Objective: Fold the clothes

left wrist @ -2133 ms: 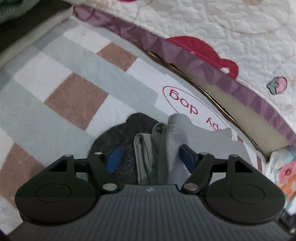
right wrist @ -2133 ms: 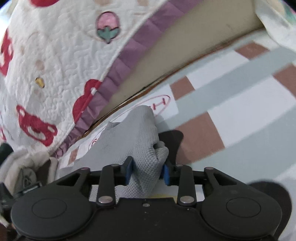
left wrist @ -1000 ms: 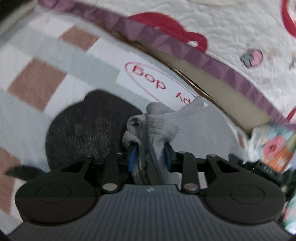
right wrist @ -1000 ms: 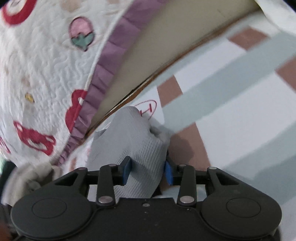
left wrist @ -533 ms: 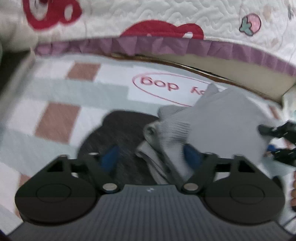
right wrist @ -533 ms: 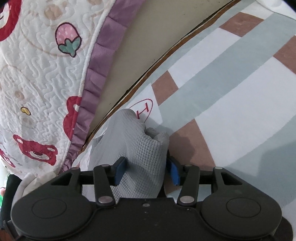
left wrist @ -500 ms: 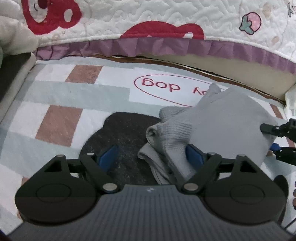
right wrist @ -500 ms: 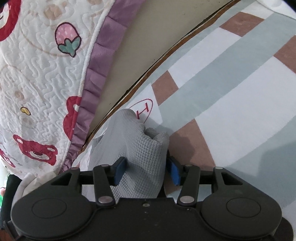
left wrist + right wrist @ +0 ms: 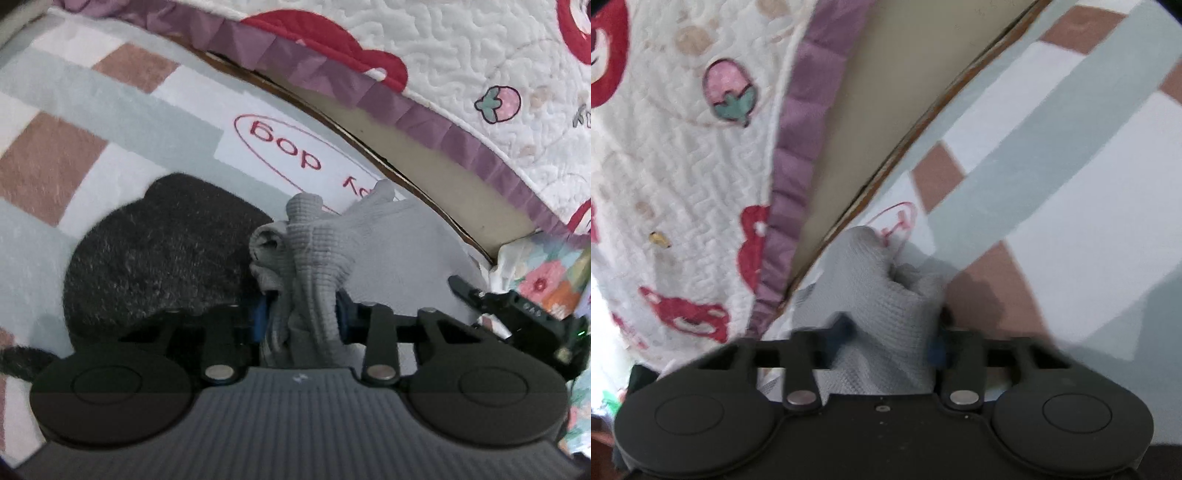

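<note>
Grey ribbed knit garment point(image 9: 314, 254), bunched and partly folded, lying on checked rug of pale green, white and brown squares point(image 9: 85, 110), just beside base of bed. One bunched end pinched in left gripper point(image 9: 300, 317), jaws drawn nearly together with blue pads pressing fabric from both sides. Opposite end point(image 9: 882, 295) gathered between jaws of right gripper point(image 9: 888, 336), set somewhat wider, cloth filling gap between blue pads; slightly motion-blurred in right wrist view. Flat panel of garment spread between both grips, covering part of red oval printed logo on rug point(image 9: 288, 155). Dark grey fuzzy patch of rug point(image 9: 159, 254) directly left of left-hand bunch. Right gripper body also visible at right edge of left wrist view point(image 9: 517, 306). Behind: white quilted bedspread with red bear and strawberry motifs point(image 9: 683, 166), edged by purple pleated frill point(image 9: 369, 88), above beige bed base point(image 9: 886, 92). Floral printed fabric point(image 9: 546, 284) at far right of left wrist view.
</note>
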A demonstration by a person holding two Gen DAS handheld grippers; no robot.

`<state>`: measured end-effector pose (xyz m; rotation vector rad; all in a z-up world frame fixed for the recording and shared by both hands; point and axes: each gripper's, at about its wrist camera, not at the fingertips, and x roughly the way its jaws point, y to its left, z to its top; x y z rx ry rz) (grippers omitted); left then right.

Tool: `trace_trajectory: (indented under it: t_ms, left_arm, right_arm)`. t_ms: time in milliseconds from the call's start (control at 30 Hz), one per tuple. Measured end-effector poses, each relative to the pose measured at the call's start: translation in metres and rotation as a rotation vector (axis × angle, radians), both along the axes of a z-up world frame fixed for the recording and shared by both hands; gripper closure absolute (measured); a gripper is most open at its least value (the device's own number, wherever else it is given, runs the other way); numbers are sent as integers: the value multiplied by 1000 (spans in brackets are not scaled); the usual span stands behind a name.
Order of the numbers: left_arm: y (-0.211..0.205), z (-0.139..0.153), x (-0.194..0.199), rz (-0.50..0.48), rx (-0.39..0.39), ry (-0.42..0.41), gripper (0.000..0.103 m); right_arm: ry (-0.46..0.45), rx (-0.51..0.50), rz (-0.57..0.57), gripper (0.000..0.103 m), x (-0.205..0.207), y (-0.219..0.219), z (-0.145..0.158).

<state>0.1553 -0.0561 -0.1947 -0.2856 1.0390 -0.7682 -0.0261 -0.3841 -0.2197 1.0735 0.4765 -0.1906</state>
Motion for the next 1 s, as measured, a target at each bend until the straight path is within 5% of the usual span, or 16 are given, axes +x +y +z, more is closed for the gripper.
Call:
trace_trajectory:
  t_ms: [100,233,433,600,733,833,867,900,1000]
  left_arm:
    - [-16,14,-23,-54,94,-167,77]
    - [-22,32,-44,-121,59,-257,77]
    - [-18,18,-29,-88,-32,-107,75]
    - [-3,-3,-5,-36,-96,78,70]
    - [-12,-8,-4,-37,-74,44,60]
    - [-26,-4,-9,-73,-34,-49,67]
    - [-30,-1,-12,-95,0,-95,70]
    - [-32,4,-17,-112,16,-139,76]
    - [-34,21,-31,-130,56,-252,79]
  right_arm:
    - [9,-197,89,76,6,15,31]
    - [-1,-353,151,76,6,29,62]
    - [126,-359,151,67,11,16,49]
    - [100,-189,74,58,-1,2,24]
    - [63,-169,74,42,1,4,26]
    - [36,-156,75,42,3,6,28]
    - [26,-152,76,50,3,6,29]
    - [17,-148,76,73,4,7,30]
    - [-11,-135,77,75,6,8,32]
